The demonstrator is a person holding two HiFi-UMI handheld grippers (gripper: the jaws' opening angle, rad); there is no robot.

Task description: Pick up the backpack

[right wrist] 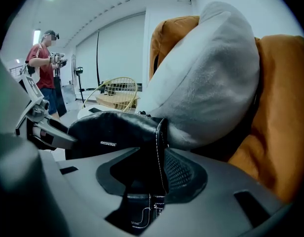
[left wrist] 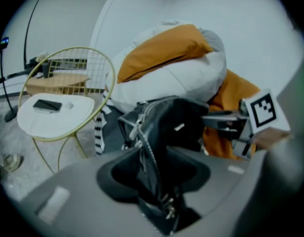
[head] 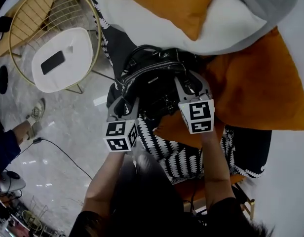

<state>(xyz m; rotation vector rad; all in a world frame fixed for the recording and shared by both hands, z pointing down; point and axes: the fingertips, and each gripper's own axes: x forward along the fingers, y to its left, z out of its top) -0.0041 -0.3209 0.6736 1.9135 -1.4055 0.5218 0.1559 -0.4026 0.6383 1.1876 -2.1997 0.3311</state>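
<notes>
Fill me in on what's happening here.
A person holds tongs in each hand and is going for the black backpack, which lies between an orange cushion and a white pillow. The left tongs straddle its zipped edge. The right tongs straddle a stitched edge on the other side. Both sets of jaws stand wide and are not visibly clamped. The backpack appears not yet lifted.

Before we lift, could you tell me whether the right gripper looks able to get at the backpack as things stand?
Very likely yes: a stitched edge of the backpack stands between the open jaws of the right gripper, with nothing else between them. The white cushion lies behind it, not in the way.
</notes>
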